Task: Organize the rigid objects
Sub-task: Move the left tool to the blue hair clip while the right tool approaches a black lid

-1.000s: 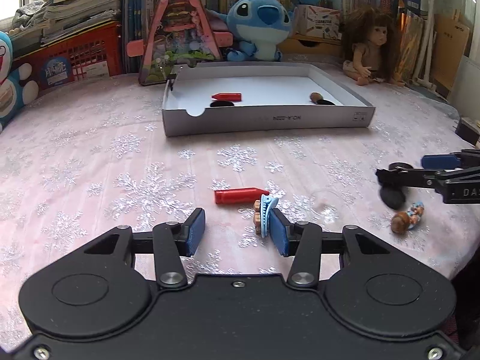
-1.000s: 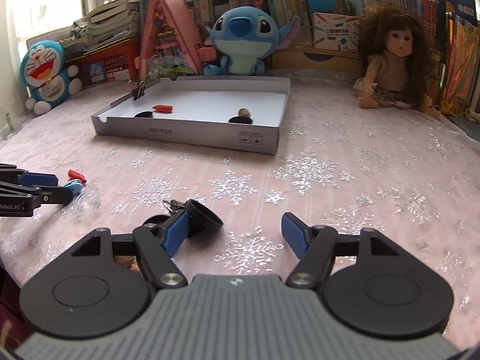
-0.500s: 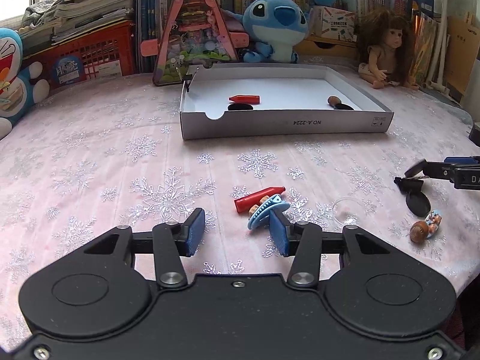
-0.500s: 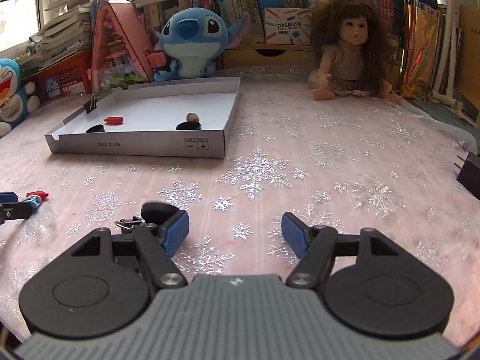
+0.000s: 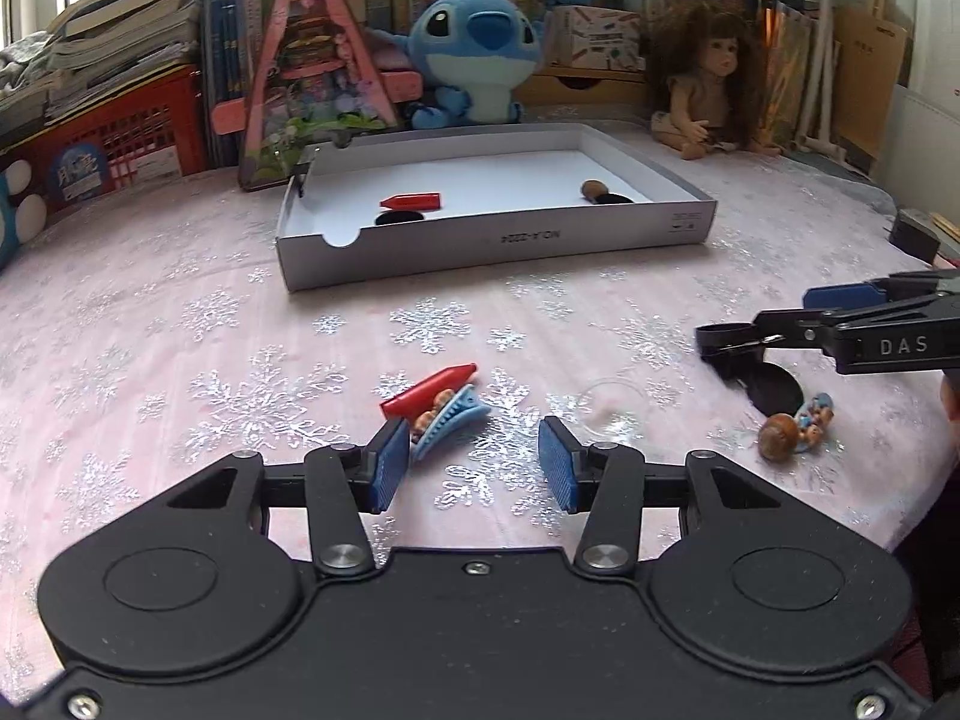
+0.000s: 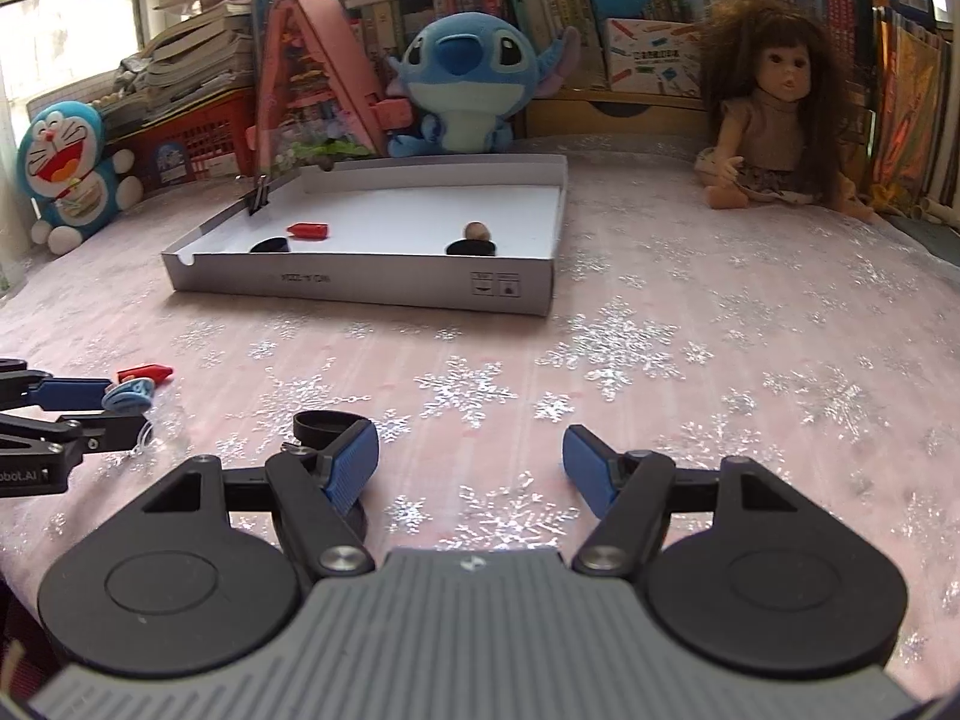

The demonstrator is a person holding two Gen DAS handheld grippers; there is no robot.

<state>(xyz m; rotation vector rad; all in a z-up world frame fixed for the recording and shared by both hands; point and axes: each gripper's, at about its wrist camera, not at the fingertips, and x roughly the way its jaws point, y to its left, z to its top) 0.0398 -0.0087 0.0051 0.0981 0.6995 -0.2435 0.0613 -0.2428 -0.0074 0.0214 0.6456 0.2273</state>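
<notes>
A white cardboard tray [image 5: 498, 252] at the table's middle holds a red crayon [image 5: 411, 201], a black disc [image 5: 397, 218] and a small brown-headed figure [image 5: 594, 188]. My left gripper [image 5: 471, 465] is open; a blue clip toy [image 5: 449, 420] and a red crayon [image 5: 429, 397] lie just ahead of its left finger. My right gripper [image 6: 471, 468] is open, with a black round lid [image 6: 324, 425] beside its left finger. In the left wrist view a black disc [image 5: 774, 387] and a small doll figure [image 5: 792, 429] lie under the right gripper.
Plush toys [image 5: 474, 54], a doll [image 5: 711, 84], a pink triangular toy [image 5: 306, 78], a red crate [image 5: 114, 150] and books line the back edge. A faint clear ring [image 5: 612, 402] lies on the snowflake tablecloth [image 5: 180, 330]. A black block [image 5: 915, 234] sits at far right.
My left gripper shifted right, so the clip toy and crayon moved from its right finger to its left finger. The right gripper swung about; the black lid stays by its left finger.
</notes>
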